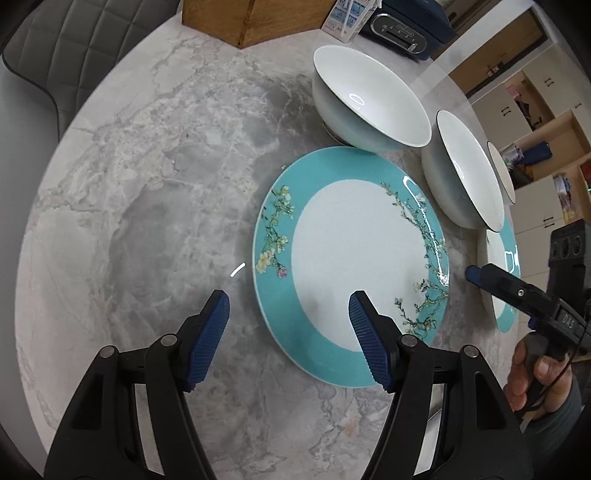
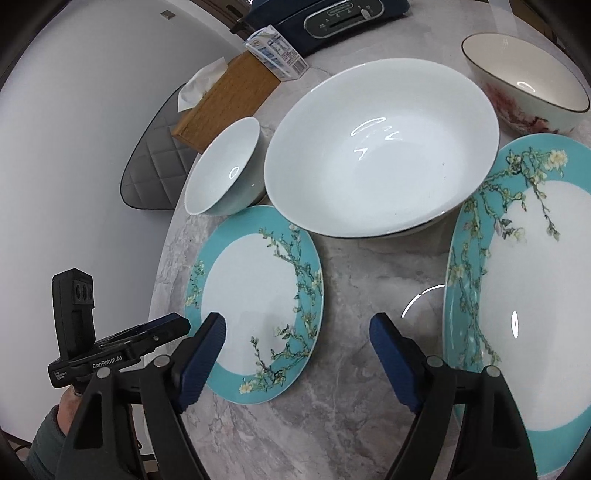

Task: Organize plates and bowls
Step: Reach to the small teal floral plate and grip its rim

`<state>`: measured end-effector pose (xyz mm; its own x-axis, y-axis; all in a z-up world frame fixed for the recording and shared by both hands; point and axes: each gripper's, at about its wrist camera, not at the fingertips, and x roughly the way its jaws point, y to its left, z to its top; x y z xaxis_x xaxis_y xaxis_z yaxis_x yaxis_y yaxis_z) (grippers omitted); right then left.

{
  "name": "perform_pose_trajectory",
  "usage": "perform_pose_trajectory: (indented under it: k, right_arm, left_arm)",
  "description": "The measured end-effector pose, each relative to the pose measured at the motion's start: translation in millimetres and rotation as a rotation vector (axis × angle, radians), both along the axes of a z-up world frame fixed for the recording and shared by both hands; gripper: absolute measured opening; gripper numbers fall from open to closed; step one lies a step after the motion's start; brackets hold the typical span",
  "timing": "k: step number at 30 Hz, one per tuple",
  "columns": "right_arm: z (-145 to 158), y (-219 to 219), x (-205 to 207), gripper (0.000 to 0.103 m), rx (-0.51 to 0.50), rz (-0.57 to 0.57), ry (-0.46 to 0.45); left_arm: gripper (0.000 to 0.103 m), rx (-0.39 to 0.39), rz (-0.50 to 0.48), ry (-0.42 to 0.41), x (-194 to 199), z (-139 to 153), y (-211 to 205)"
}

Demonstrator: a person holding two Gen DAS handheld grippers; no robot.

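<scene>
Both grippers — left (image 1: pixel 288 306), right (image 2: pixel 297 328) — gape above small plate (image 2: pixel 255 299).

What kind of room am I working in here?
Most likely a home dining area: a round marble-look table with a padded grey chair pulled up to it, a toaster and wooden tissue box on the tabletop, and storage cabinets behind.

Left wrist view: close above marble table (image 1: pixel 147 166), facing down and forward. Right wrist view: same height, further right, angled left. Shared: small teal plate (image 1: pixel 351 258) (image 2: pixel 258 302), small white bowl (image 1: pixel 369 99) (image 2: pixel 225 173).
</scene>
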<state>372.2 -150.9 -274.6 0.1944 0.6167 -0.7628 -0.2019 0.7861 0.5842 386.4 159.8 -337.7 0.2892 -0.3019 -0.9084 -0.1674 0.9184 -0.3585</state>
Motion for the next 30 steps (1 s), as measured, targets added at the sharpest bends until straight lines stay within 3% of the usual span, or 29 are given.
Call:
perform_pose_trajectory:
  k: [12, 14, 21, 24, 30]
  right_arm:
    - [-1.1, 19.9, 8.6, 0.077, -0.065, 0.069, -0.053]
    - [-1.6, 20.1, 8.4, 0.076, -0.069, 0.075, -0.051]
    - [-1.9, 27.3, 6.3, 0.055, -0.111, 0.127, -0.041]
    - [4.8, 34.0, 3.0, 0.056, -0.167, 0.146, -0.082]
    - [-9.9, 39.0, 2.3, 0.052, -0.206, 0.156, 0.000]
  left_arm:
    - [0.064, 0.005, -0.015, 0.011, 12.4, -8.4, -4.1]
    - [0.058, 0.005, -0.026, 0.013, 12.9, -8.3, -7.4]
    - [0.050, 0.032, -0.046, -0.001, 14.6, -6.1, -19.8]
    - [0.049, 0.025, -0.048, -0.002, 16.5, -7.8, -22.8]
    - [0.049, 0.024, -0.059, -0.007, 15.7, -8.3, -20.0]
